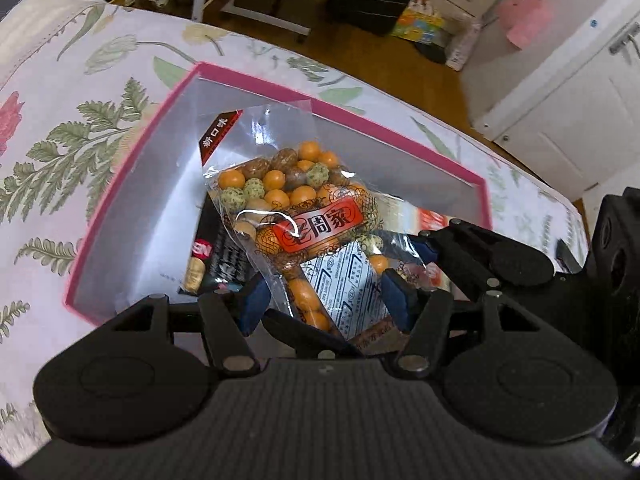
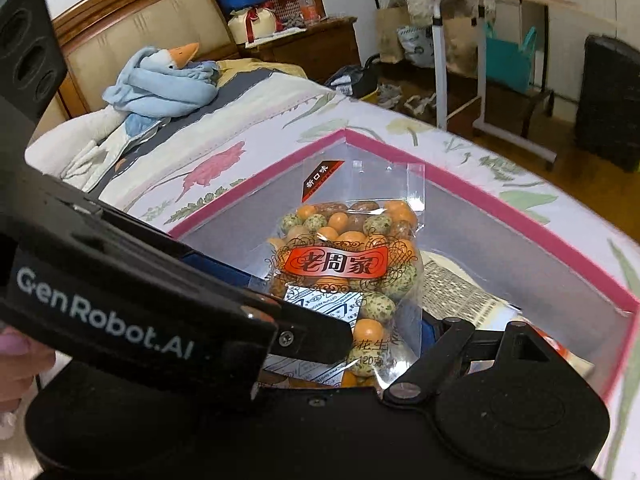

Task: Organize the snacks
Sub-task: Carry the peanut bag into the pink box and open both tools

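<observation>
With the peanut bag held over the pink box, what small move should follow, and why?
Probably lower the peanut bag further into the pink box before letting go: both the left tongs and the right tongs flank its lower end, and it hangs above the packets already inside.

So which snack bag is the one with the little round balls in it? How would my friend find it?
Look for the flowery bedspread, then the pink-rimmed box sitting on it. Held over that box is a clear bag of coated peanuts. Unlike the dark packet and the white packet lying in the box, you can see through it to orange, speckled green and brown balls, with a red label.
</observation>
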`<state>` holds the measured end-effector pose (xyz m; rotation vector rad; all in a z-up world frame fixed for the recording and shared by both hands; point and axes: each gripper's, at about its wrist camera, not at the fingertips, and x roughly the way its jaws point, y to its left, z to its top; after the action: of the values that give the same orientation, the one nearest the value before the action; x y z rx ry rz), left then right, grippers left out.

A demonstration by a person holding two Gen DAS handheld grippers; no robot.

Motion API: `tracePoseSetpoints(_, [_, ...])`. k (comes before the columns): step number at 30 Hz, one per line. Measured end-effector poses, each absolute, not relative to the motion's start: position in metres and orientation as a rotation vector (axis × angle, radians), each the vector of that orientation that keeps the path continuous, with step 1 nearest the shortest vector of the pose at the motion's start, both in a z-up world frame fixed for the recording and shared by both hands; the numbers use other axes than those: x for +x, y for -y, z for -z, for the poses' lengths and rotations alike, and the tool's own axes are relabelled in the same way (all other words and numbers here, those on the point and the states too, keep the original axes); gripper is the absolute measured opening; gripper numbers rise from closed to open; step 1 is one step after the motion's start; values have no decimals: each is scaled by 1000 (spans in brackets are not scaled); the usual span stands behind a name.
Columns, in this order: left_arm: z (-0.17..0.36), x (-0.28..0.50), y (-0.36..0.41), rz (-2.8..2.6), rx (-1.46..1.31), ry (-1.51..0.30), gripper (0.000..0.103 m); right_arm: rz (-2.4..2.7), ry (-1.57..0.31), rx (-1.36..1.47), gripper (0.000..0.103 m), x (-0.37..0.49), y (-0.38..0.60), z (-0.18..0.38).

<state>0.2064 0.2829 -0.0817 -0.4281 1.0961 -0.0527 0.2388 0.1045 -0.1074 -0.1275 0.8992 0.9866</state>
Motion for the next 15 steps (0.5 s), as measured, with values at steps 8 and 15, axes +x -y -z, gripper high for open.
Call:
tracePoseSetpoints(8, [100, 217, -299, 15, -480, -1126, 62, -1020, -1050, -133, 96, 251, -118, 115])
tracePoseSetpoints(15, [84, 203, -288, -80, -301, -1049, 62, -1007, -1016, -108, 98, 239, -86, 95])
